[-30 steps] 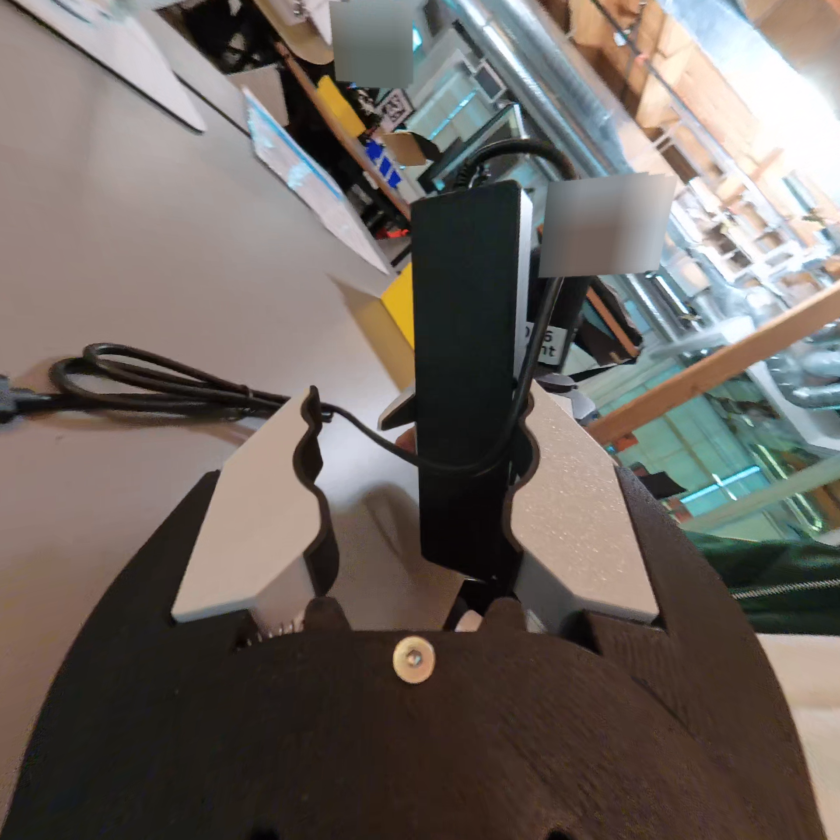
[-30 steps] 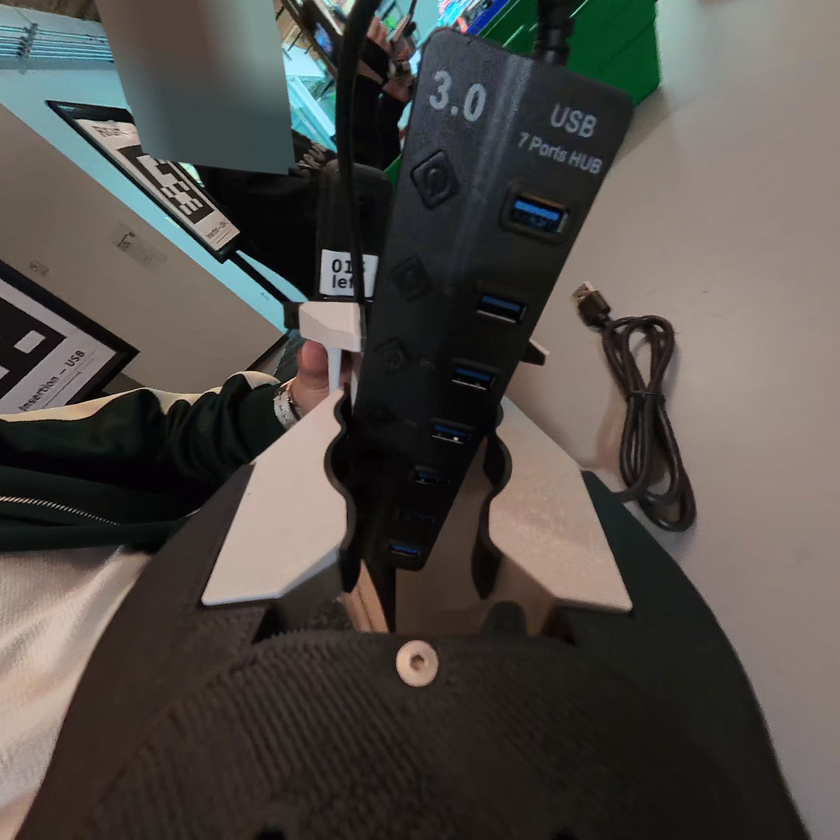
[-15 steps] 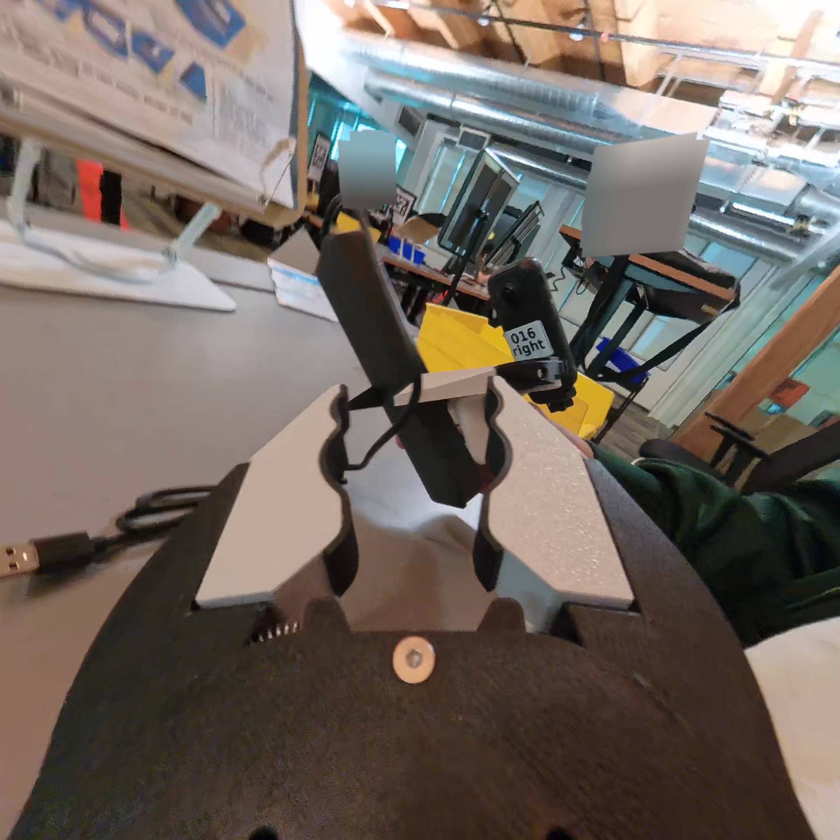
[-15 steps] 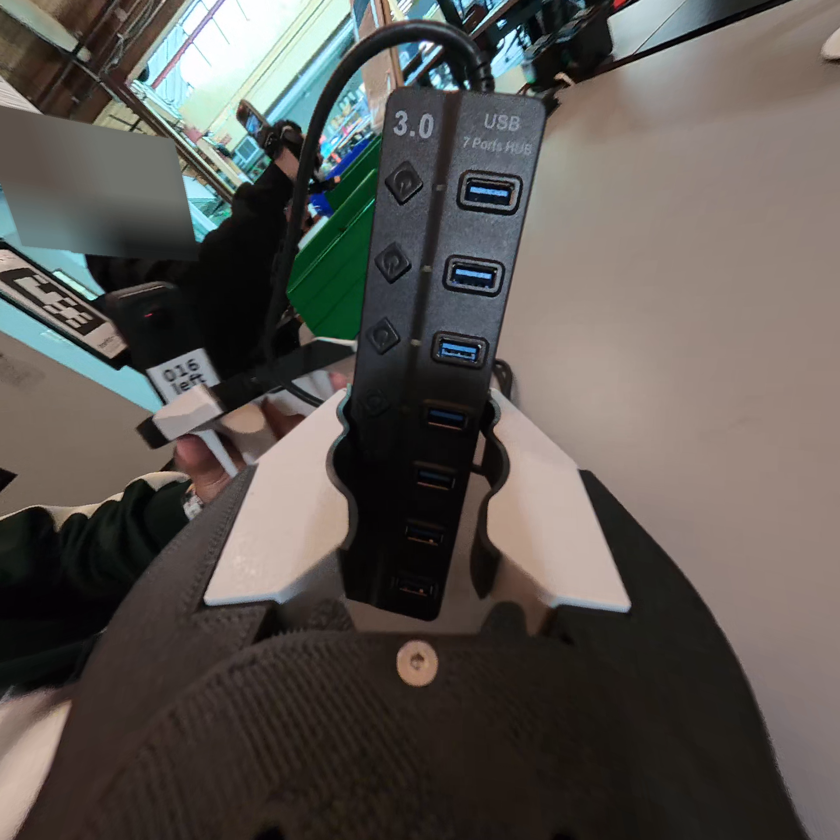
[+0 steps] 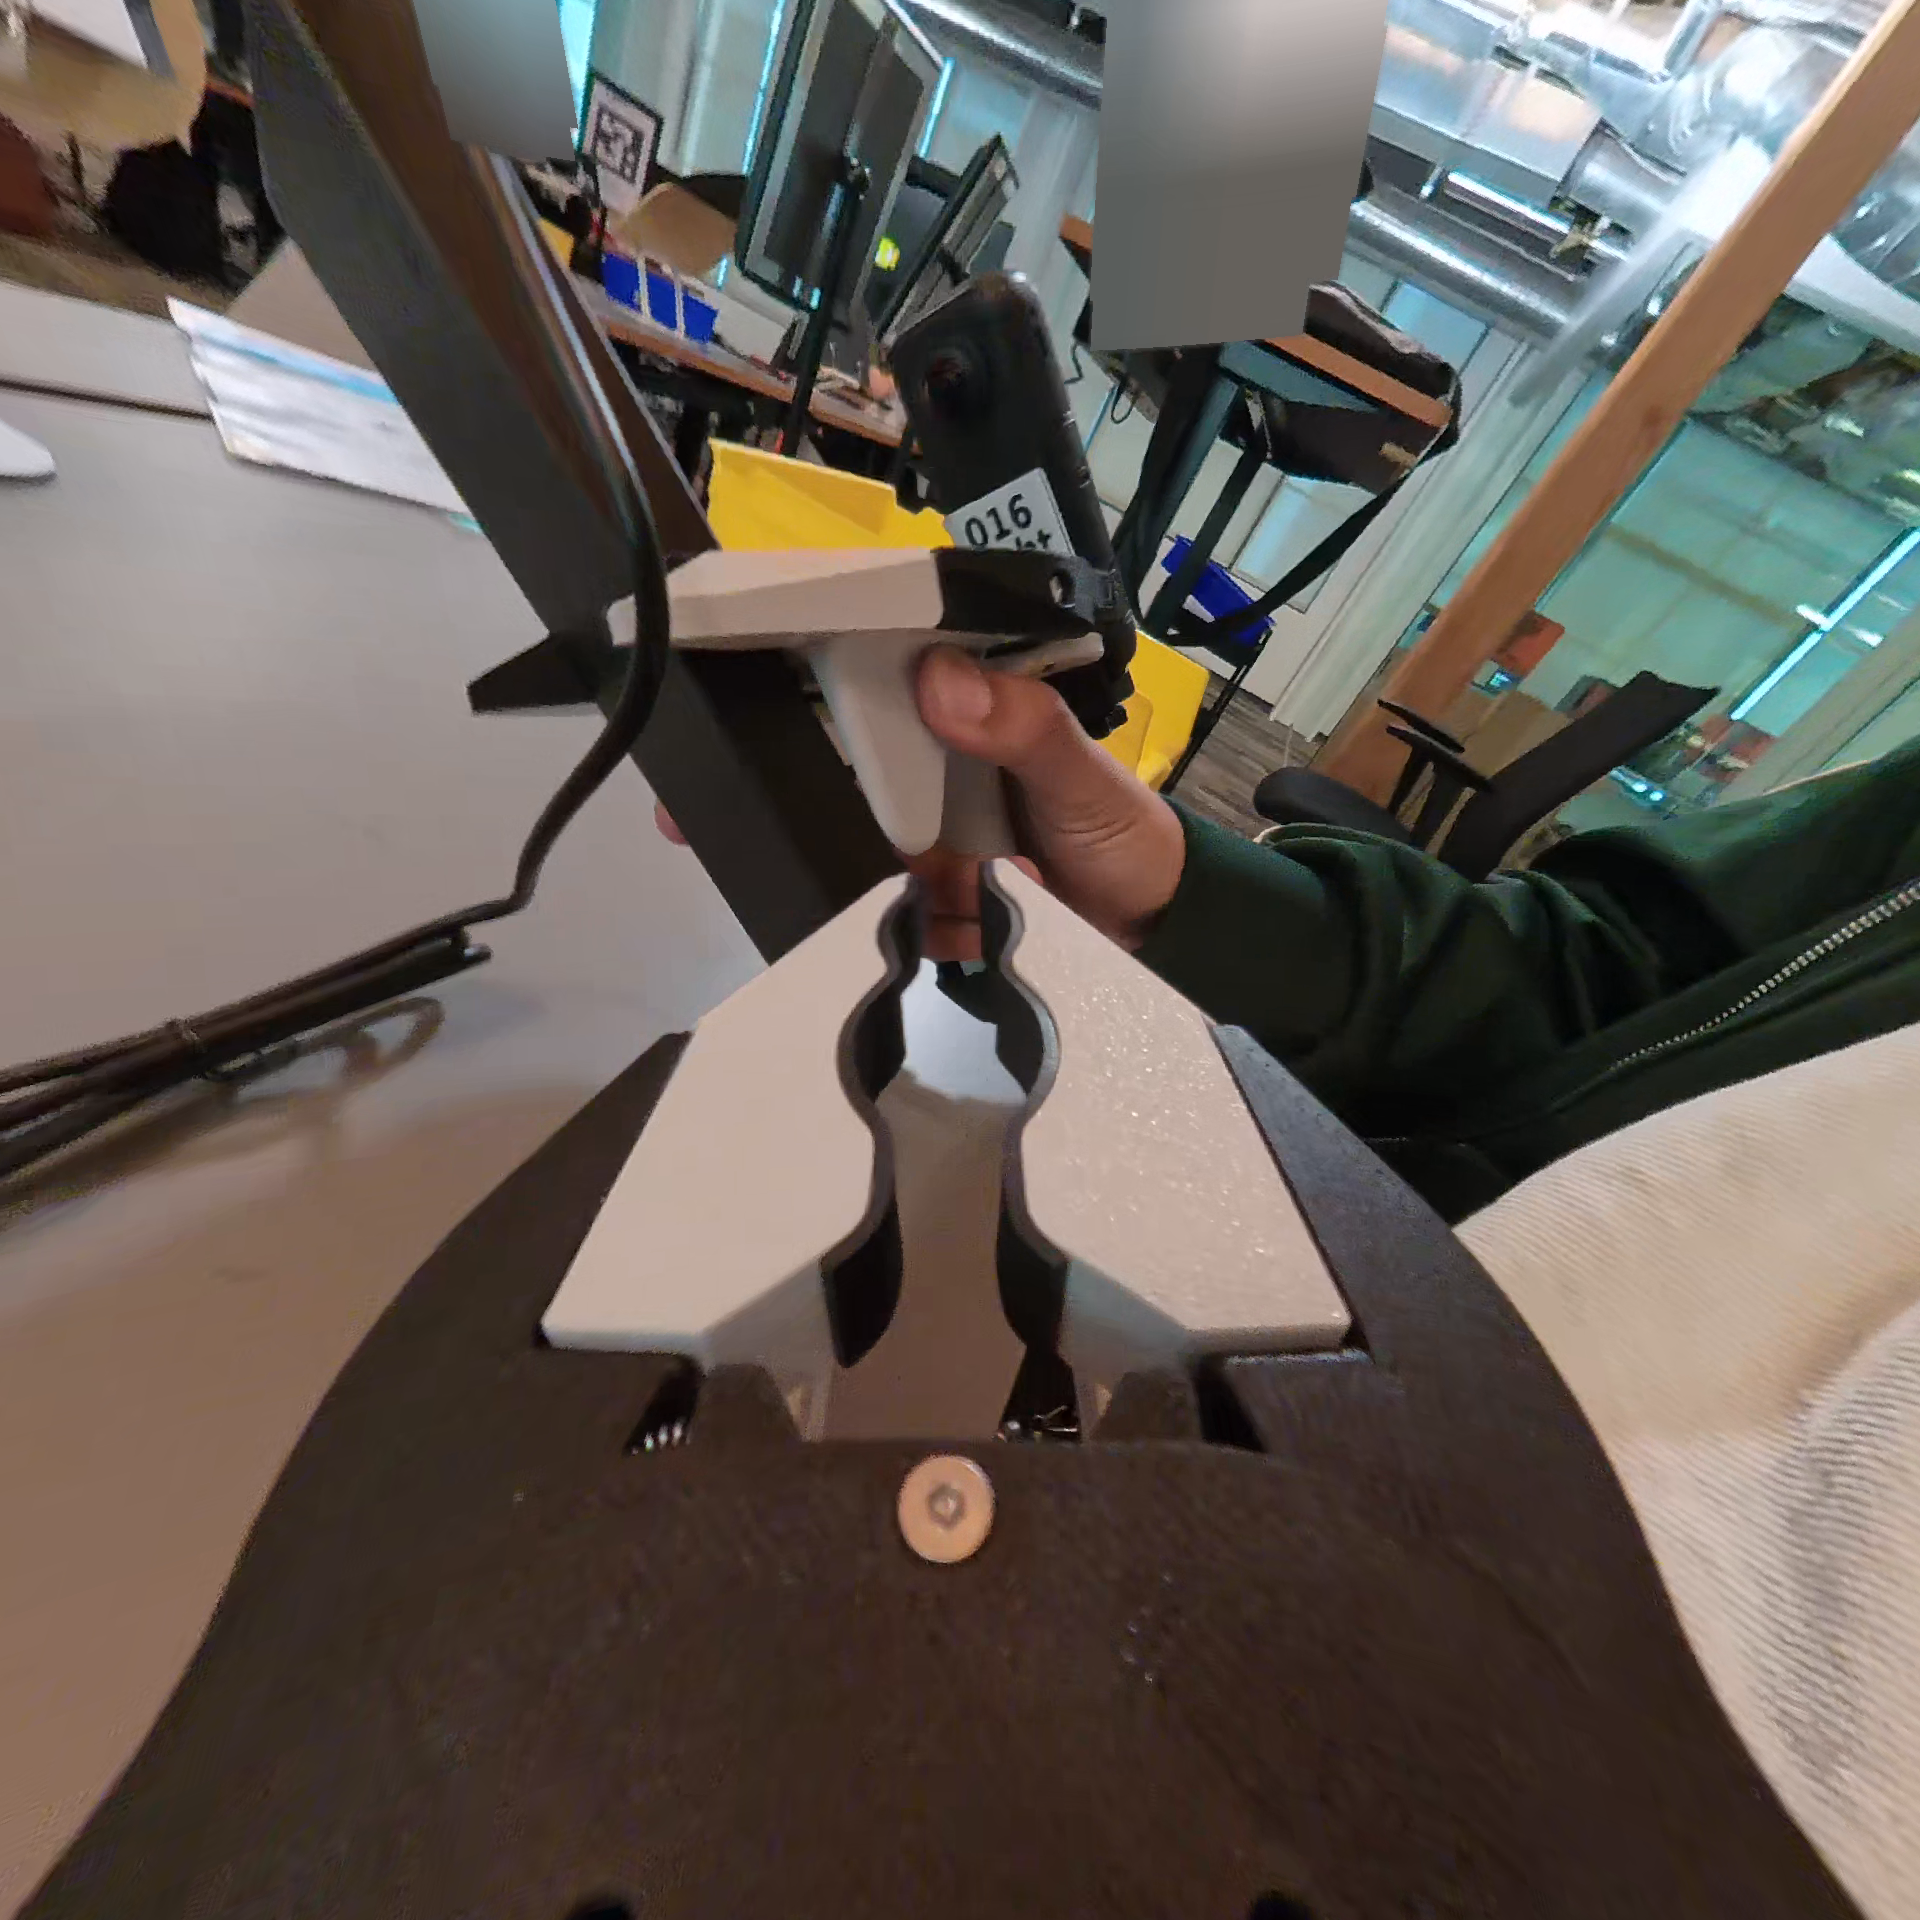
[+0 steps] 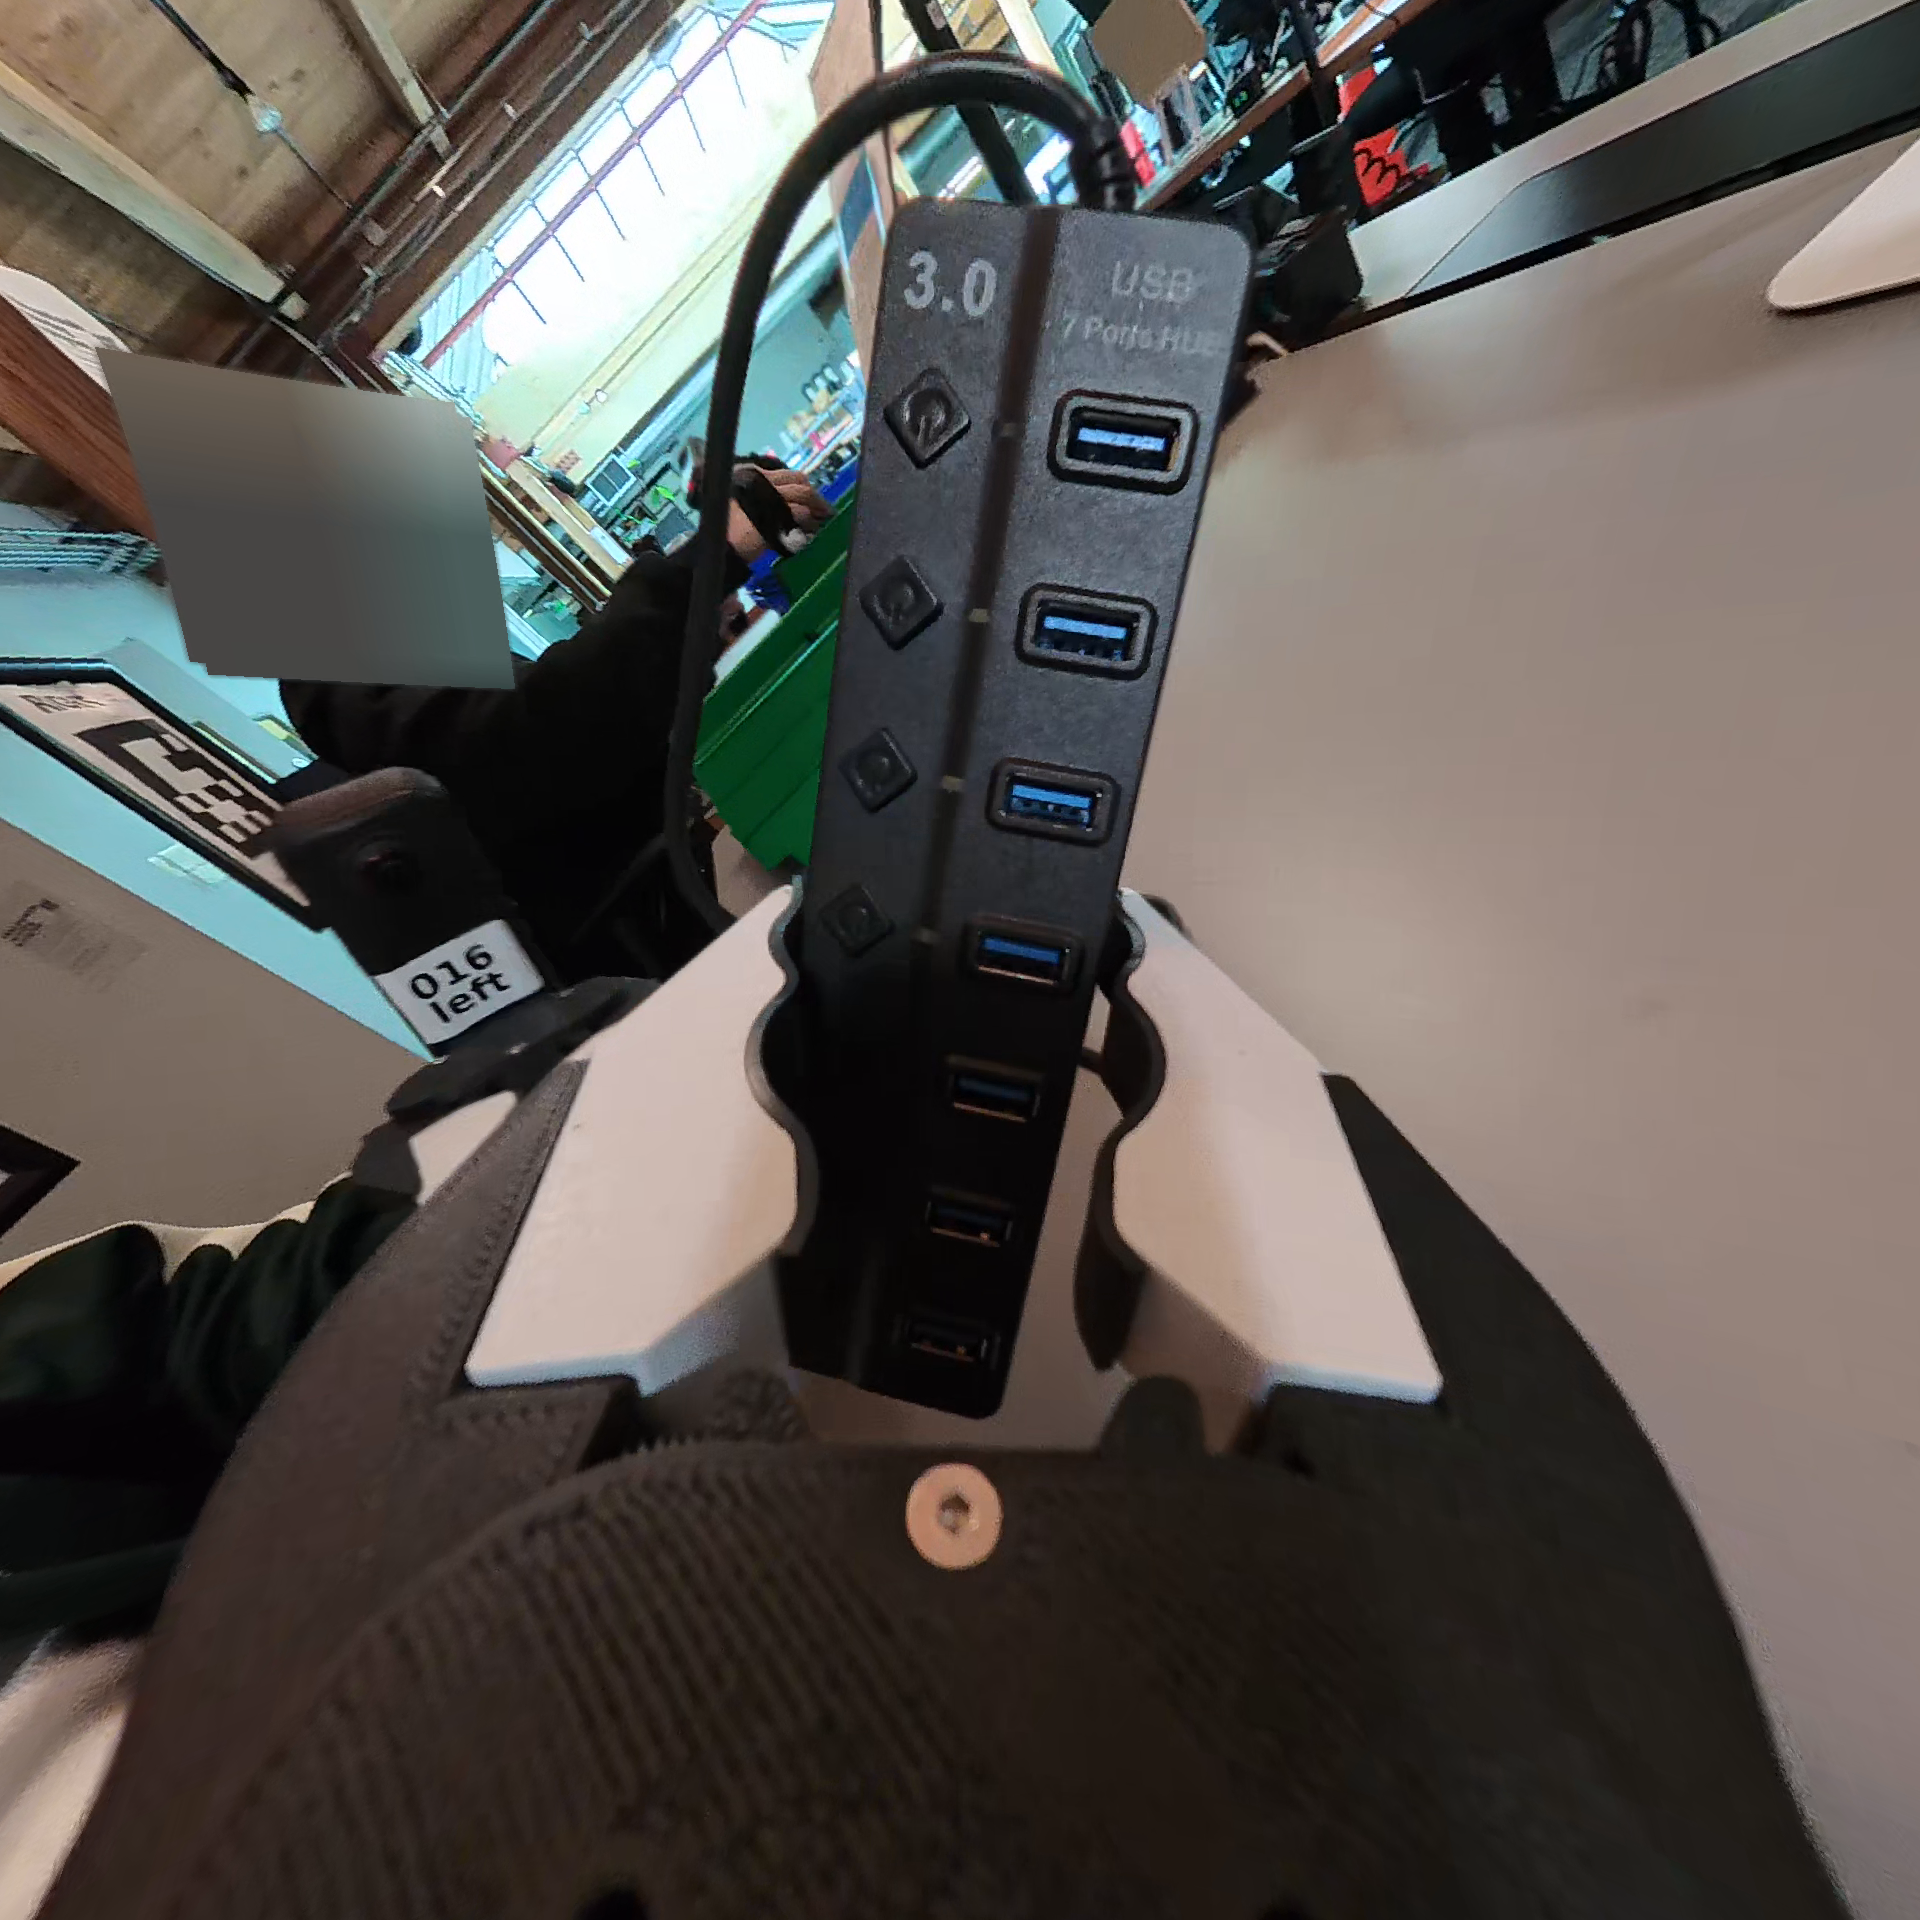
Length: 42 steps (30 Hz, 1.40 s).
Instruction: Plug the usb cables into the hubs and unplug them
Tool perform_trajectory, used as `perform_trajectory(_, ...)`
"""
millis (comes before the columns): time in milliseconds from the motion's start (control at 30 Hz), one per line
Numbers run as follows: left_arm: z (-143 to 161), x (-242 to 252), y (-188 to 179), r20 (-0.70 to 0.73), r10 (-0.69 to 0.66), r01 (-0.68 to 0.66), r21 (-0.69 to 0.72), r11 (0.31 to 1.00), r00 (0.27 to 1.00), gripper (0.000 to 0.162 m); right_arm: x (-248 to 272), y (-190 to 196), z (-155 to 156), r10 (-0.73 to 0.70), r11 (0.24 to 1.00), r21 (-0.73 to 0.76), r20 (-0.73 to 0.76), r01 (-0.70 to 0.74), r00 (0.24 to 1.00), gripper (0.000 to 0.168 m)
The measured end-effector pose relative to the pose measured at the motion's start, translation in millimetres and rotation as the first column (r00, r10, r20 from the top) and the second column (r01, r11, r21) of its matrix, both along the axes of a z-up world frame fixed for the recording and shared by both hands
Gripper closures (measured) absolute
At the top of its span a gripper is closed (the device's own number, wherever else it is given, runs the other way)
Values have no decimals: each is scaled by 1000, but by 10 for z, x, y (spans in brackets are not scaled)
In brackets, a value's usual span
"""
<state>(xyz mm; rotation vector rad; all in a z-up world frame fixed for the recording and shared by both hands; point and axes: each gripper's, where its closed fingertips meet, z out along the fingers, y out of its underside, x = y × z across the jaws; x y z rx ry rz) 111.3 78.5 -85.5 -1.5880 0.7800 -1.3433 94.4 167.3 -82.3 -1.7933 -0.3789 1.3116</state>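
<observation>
A black USB hub [image 6: 1029, 675] with several blue ports stands between the fingers of my right gripper [image 6: 961, 920], which is shut on its lower half. The ports face the camera and nothing is plugged into them. The hub's own black cable [image 6: 727, 520] loops off its top end. In the left wrist view the hub [image 5: 436, 343] shows from the back, held by the right gripper [image 5: 790, 603], and its cable [image 5: 634, 582] drops to a coiled bundle [image 5: 208, 1029] on the grey table [image 5: 260, 675]. My left gripper [image 5: 951, 909] is shut and empty, just short of the person's hand [image 5: 1049, 810].
Yellow bins [image 5: 810, 509] and an office chair [image 5: 1455, 769] stand past the table edge. Green bins [image 6: 769, 707] lie behind the hub. A white monitor foot [image 6: 1849, 239] is at the far right, papers [image 5: 301, 416] at the far left. The left gripper's camera [image 6: 416, 904] shows low left.
The left gripper, open around the hub a second ago, has drawn back from it and shut on nothing. The right gripper has turned the hub and still holds it.
</observation>
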Motion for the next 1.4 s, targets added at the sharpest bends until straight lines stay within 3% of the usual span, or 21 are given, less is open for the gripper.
perform_trajectory(100,-1,3,21,21,0,1,-42,999,1000,140,-41,-38,19,23,1000,-3,-21,-23,1000,113)
perform_trajectory(233,153,-101,100,134,38,-29,-71,997,990,138,-89,-71,-6,42,999,-3,-5,-42,999,113)
perform_trajectory(333,478,-265,66,326,17,-13,-16,1000,945,160,-149,-116,-31,63,998,8,24,-63,998,113)
perform_trajectory(400,633,-410,98,403,69,-88,29,996,913,162,-208,-167,-58,84,996,23,58,-85,995,113)
perform_trajectory(633,465,-390,238,198,203,-234,148,961,959,157,-389,-308,-157,111,986,98,217,-135,970,113)
perform_trajectory(700,336,-418,385,102,331,-343,144,928,938,160,-386,-305,-164,94,985,117,248,-126,964,113)
perform_trajectory(800,255,-457,494,49,409,-411,130,902,911,143,-353,-273,-185,62,983,145,295,-109,953,113)
perform_trajectory(1000,246,-510,556,141,355,-349,-64,935,924,125,-410,-347,-123,95,973,175,281,-148,955,113)
perform_trajectory(1100,397,-559,510,313,258,-207,-189,960,914,125,-470,-429,-76,152,965,175,241,-197,959,113)
perform_trajectory(1200,396,-517,419,380,117,-9,-275,961,917,121,-563,-574,-45,249,942,175,209,-287,946,112)
perform_trajectory(1400,467,-531,353,377,80,-17,-170,985,923,106,-619,-731,33,373,914,127,104,-385,922,112)
